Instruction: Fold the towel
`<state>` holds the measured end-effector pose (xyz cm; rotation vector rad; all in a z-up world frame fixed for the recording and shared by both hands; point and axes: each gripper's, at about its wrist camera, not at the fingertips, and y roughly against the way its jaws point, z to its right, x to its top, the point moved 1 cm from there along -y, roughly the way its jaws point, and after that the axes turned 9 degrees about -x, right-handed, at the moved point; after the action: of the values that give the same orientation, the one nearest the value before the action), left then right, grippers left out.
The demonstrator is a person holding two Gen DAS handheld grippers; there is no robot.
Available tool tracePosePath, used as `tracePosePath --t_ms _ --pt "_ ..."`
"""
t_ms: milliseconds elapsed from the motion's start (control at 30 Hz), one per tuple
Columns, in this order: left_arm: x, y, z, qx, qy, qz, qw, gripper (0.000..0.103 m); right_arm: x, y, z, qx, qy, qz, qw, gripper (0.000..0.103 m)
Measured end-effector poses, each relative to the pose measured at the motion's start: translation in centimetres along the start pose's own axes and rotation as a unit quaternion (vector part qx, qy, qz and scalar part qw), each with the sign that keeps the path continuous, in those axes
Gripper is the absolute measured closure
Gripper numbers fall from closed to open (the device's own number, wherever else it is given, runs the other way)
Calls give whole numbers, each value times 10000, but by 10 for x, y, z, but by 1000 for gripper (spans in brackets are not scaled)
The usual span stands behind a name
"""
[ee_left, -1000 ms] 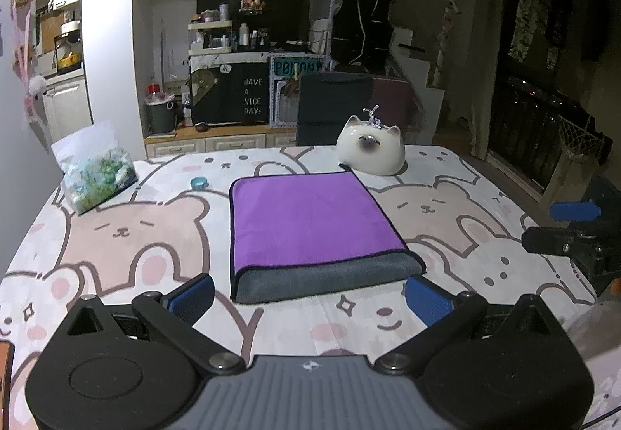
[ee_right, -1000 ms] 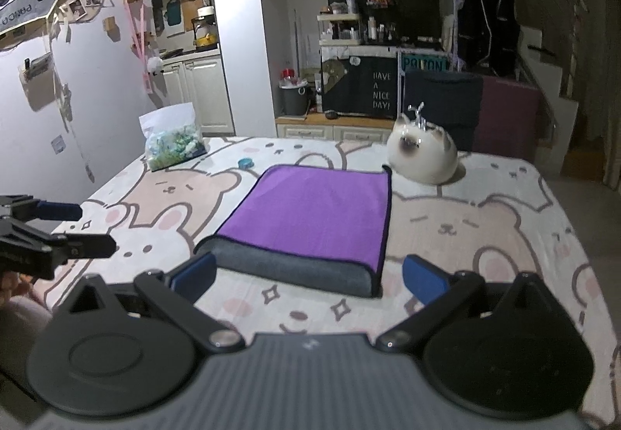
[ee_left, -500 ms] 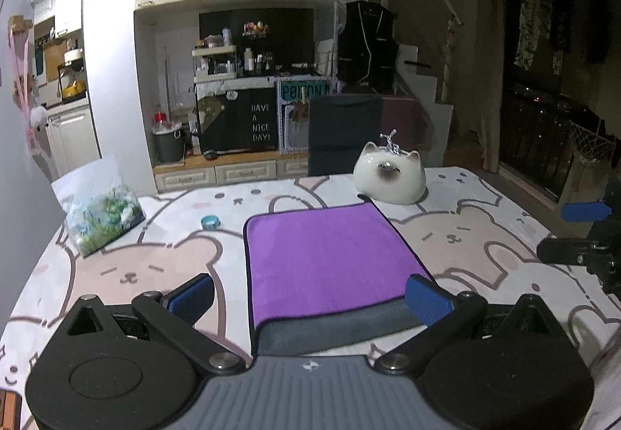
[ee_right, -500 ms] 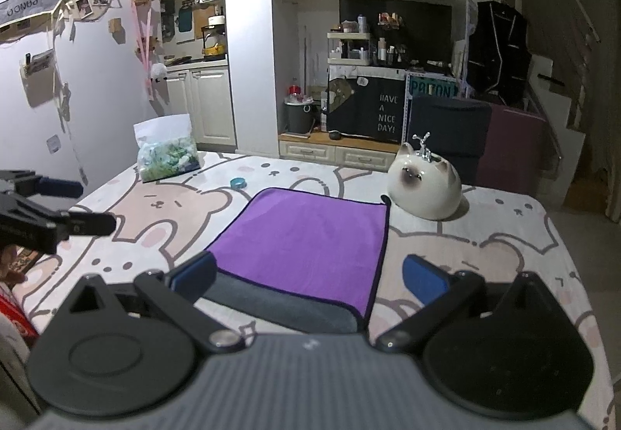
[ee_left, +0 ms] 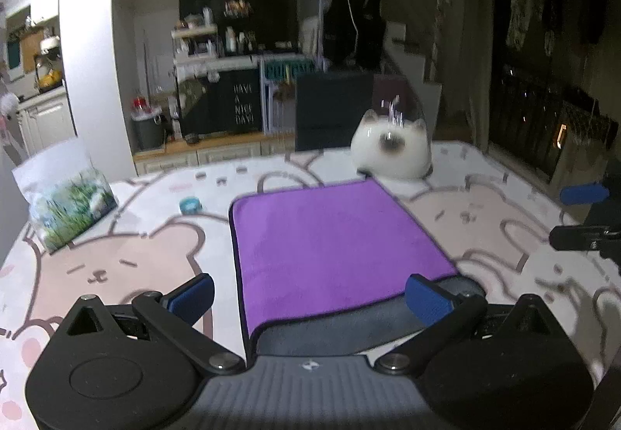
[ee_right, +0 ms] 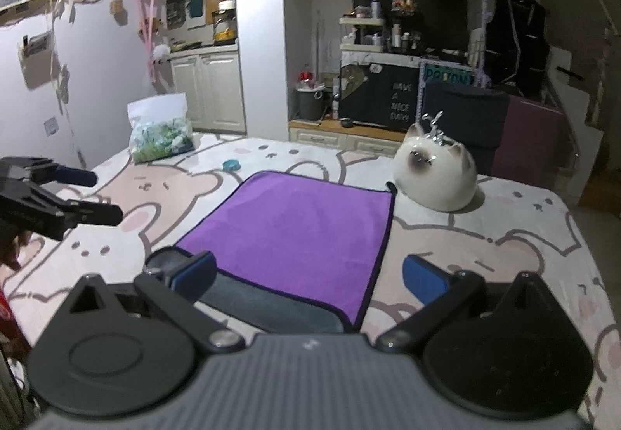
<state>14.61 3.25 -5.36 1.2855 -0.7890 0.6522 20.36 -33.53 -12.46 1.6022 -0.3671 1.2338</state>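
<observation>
I see the folded purple towel (ee_left: 333,247) lying mid-frame on the worktop (ee_left: 116,267). My left hand-held gripper (ee_left: 308,294) and right hand-held gripper (ee_right: 308,278) both hover released, grasping nothing.

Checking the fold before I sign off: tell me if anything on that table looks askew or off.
One thing: on the folded towel, the purple top layer stops short of the near edge, leaving a grey strip of the lower layer exposed. The edges are not aligned. The cat-shaped ornament stands upright just beyond it. Nothing looks spilled or damaged.
</observation>
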Motion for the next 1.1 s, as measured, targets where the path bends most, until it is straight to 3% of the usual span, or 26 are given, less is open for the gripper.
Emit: tracePosePath --t_ms 267,567,667,733,833,1100 --pt "-23 -48 -35 -130 222 -618 9978 2 -17 -41 7 266 -182 -369 9988 0" --pt "-36 -81 -58 -312 571 -1092 9919 27 -36 -95 11 151 -162 -1082 9939 1" --pt "-40 -89 -63 -305 674 -1220 9898 36 -42 -106 19 246 -377 -1262 9910 15" --pt "-41 -93 -67 -261 767 -1271 9886 42 -44 -113 24 371 -586 -1447 9870 32" --pt "-41 -96 -73 -231 921 -1296 9870 50 -48 -123 26 463 -805 -1734 9805 48" --pt "-44 -101 -77 -303 1111 -1448 9827 72 -48 -143 25 513 -836 -1942 9760 67"
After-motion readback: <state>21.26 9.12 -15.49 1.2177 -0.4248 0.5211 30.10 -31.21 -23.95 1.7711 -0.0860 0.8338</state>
